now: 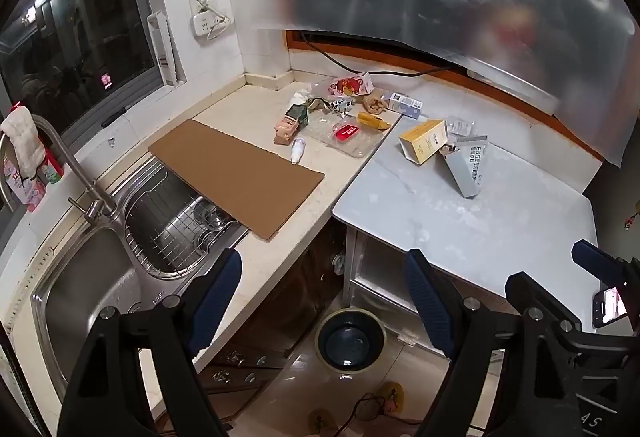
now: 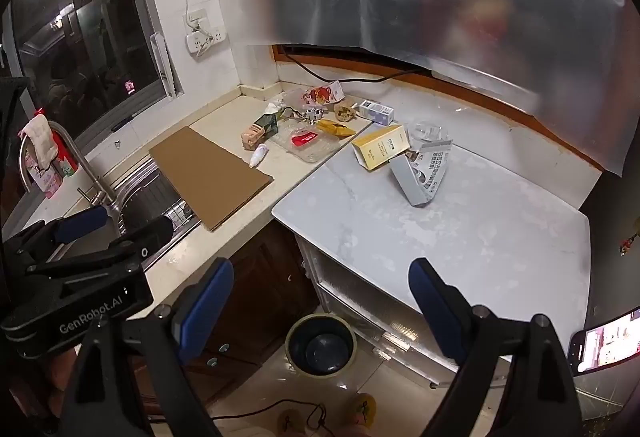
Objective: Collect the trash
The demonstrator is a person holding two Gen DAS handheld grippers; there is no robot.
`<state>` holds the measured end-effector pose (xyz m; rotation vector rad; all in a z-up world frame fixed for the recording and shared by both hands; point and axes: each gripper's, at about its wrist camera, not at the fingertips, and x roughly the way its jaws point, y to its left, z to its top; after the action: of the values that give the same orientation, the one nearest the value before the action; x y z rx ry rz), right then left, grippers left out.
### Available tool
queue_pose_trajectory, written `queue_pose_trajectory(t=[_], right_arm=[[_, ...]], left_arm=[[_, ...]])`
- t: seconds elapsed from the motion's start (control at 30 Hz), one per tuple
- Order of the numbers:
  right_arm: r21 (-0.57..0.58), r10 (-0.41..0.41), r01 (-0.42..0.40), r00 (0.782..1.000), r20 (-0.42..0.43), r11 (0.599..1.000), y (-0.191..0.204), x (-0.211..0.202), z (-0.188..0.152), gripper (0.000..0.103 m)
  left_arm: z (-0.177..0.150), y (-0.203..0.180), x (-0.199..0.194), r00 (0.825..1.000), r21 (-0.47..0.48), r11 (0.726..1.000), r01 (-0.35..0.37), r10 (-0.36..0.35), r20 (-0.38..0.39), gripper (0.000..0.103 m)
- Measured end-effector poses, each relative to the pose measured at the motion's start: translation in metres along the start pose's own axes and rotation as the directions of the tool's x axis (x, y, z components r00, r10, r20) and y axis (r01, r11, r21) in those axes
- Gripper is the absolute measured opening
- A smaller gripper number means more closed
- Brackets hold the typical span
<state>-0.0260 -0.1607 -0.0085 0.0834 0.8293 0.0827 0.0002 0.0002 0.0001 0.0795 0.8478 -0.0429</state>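
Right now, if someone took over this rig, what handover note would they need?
Left gripper: jaws open, empty. Right gripper: jaws open, empty; both held over the floor short of the counter.
Trash: yellow box and grey carton on the white table; wrappers, clear tray and small bottle in the counter corner.
Bin on the floor below.
Done: nothing picked up. Left: everything.

- The left gripper (image 1: 324, 297) is black plastic with two thick arms
- Its fingers (image 1: 218, 293) have dark blue bumpy pads
- Round silver screws sit on the black arms
- The right gripper (image 2: 322, 301) looks the same, black with blue pads (image 2: 432, 301) and silver screws
- White letters on the left gripper's side say GenRobot.AI
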Motion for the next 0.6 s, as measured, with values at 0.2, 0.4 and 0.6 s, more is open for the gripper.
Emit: queue_pose_trajectory(t=[0.2,0.4,0.6], right_arm=[[0.004,0.003,-0.003,1.000,0.007,1.000,0.002,0.001,0.000,0.090],[0.003,0.004,-0.004,1.000,0.000,1.000,0.000,0.003,-0.001,0.090],[0.009,0.006,-0.006,1.000,-0.006,1.000,0.008,0.007,0.000,0.090]], left_arm=[[-0.007,0.002,0.003,1.000,-0.001,1.000,-0.005,0.005,0.009,0.081],[-0.005,0.007,0.006,1.000,0.005,1.000,-0.010,0.010,0.004,0.081],[-0.005,0.012,0.004,1.000,0.005,1.000,-0.005,0.005,-0.002,0.081]])
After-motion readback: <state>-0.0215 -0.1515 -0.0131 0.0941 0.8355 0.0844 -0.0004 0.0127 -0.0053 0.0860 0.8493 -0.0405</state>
